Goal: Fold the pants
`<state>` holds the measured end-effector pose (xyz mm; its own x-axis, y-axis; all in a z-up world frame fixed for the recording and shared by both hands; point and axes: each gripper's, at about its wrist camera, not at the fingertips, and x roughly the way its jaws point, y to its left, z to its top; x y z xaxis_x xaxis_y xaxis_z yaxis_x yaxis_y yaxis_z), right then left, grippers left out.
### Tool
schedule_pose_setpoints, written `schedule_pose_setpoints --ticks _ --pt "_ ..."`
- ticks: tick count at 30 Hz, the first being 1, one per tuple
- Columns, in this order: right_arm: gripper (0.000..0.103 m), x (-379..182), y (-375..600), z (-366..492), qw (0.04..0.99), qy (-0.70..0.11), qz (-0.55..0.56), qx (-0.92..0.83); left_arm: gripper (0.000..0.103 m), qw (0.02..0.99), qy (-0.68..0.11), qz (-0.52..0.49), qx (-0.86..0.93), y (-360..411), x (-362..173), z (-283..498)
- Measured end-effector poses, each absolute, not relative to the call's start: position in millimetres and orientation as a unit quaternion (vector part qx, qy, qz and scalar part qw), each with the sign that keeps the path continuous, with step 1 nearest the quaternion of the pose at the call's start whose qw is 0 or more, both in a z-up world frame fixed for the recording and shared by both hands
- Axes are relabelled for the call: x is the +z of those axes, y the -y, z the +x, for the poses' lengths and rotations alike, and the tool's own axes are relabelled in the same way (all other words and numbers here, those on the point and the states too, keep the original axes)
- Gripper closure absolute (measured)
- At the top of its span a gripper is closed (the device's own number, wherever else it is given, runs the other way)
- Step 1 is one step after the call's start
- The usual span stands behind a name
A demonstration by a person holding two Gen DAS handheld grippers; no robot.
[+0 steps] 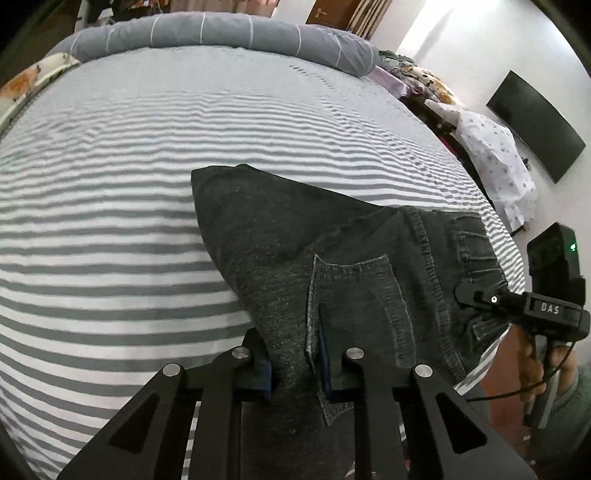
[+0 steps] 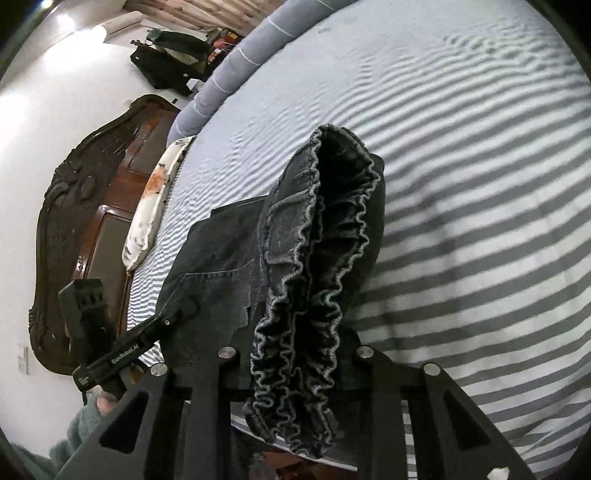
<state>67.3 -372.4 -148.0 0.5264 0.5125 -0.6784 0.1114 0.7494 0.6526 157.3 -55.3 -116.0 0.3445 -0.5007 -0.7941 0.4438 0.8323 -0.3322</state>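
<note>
Two grippers, left gripper (image 1: 295, 363) and right gripper (image 2: 295, 354), clamp soft, heavy dark jeans (image 1: 351, 258) on the striped bed (image 1: 110, 221), best held at the thick waistband near the pocket.

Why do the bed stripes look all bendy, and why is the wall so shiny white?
Left wrist view: the fisheye lens bows the sheet stripes, and light washes out the wall. Right wrist view: same bending, glare on the wall, and the pants waistband looms large up close.

Surface: bed (image 1: 110, 221) with grey-and-white striped sheet.
On it: dark jeans (image 1: 280, 251) near the front edge; grey bolster (image 1: 221, 33) along the far edge; floral pillow (image 2: 155, 199) beside it.
</note>
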Motion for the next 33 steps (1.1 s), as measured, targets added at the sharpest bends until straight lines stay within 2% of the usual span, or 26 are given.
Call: schedule_pose_setpoints --ticks 9,17,25,33 --pt "0.078 -113.1 347.2 97.3 0.821 -0.456 0.312 0.144 0.085 0.842 -0.468 -0.026 -0.268 32.3 -82.6 175.0" --pt "0.078 -100.4 307.9 160.9 0.817 -0.457 0.303 0.175 0.085 0.86 -0.453 -0.025 -0.234 -5.0 -66.3 216.3" --pt "0.078 -114.3 269.5 240.3 0.806 -0.479 0.289 0.195 0.085 0.868 -0.456 -0.025 -0.196 -41.6 -76.9 265.4" --pt "0.078 -139.1 248.6 278.3 0.8 -0.497 0.274 0.195 0.084 0.86 -0.476 -0.037 -0.178 -61.0 -105.1 303.0"
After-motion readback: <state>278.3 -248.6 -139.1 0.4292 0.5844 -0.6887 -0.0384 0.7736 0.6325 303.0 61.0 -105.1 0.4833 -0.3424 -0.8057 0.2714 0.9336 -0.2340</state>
